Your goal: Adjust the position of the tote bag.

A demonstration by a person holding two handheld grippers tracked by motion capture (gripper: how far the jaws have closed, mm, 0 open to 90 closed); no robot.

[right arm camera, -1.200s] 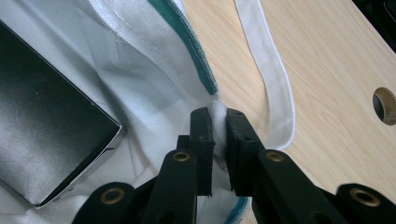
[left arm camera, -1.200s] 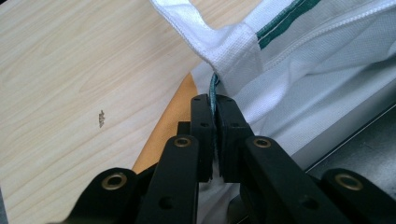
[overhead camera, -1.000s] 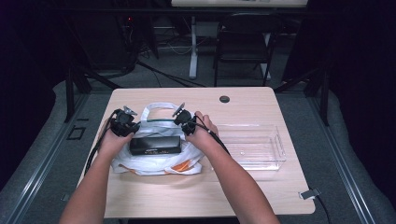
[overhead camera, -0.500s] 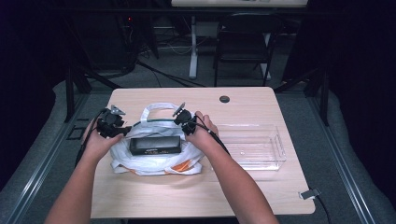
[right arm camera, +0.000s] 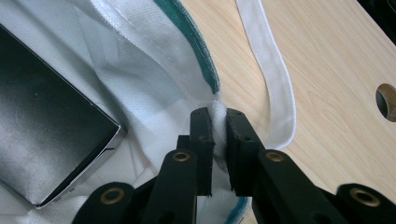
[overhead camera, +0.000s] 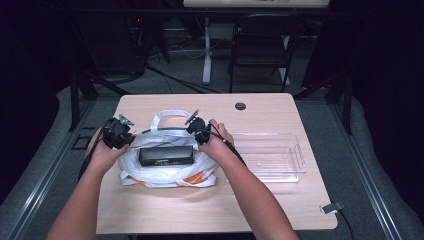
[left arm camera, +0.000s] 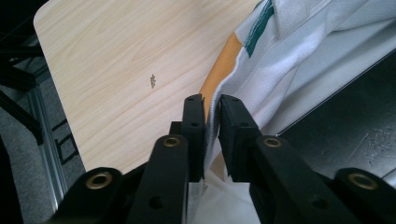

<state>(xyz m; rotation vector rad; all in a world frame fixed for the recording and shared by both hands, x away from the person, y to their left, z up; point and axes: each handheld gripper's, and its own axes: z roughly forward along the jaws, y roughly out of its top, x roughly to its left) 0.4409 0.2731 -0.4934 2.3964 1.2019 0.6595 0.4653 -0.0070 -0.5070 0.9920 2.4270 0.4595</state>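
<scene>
A white woven fabric bag [overhead camera: 167, 170] with green and orange trim lies near the front-left of a pale wooden table [overhead camera: 280, 107], its mouth pulled apart to either side. Inside the opening rests a long black rectangular box [overhead camera: 166, 156], seen from above lying flat and lengthwise across the bag.

The left gripper [overhead camera: 118, 134] sits at the bag's left rim. In the left gripper view its jaws have just been closing and now stand narrow, pinching a fold of the white rim [left arm camera: 212, 123] between the pads, with the orange trim [left arm camera: 219, 70] just beyond them.

The right gripper [overhead camera: 199, 129] sits at the bag's right rim. In the right gripper view its jaws are likewise narrow, clamped on a bunched piece of white fabric [right arm camera: 218, 122] beside the green trim [right arm camera: 191, 39]; one white carrying strap [right arm camera: 271, 65] curves across the tabletop just beside them.

A clear plastic rectangular tray [overhead camera: 300, 160] stands to the right of the bag, apparently just apart from it, though its transparent edge is hard to trace. A small round dark grommet [overhead camera: 240, 106] is set in the table's far edge.
</scene>
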